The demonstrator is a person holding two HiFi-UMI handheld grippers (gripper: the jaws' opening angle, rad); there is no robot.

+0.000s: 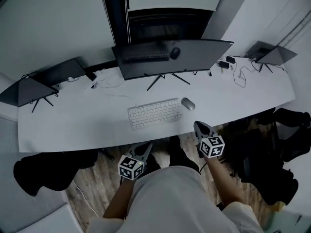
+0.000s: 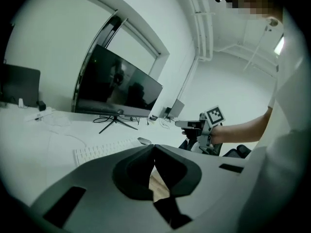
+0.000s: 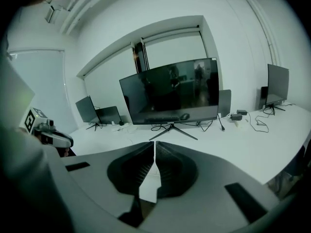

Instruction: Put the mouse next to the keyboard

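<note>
A grey mouse lies on the white desk just right of the white keyboard; in the left gripper view the mouse and the keyboard show beyond the jaws. My left gripper hangs off the desk's near edge, below the keyboard, shut and empty. My right gripper is at the desk's near edge, a short way below the mouse, shut with nothing between its jaws. In the left gripper view the right gripper shows at the right.
A wide dark monitor stands behind the keyboard on a tripod foot. Smaller screens sit at the far left and the far right. Cables and small adapters lie near the back edge. Dark chairs stand right of me.
</note>
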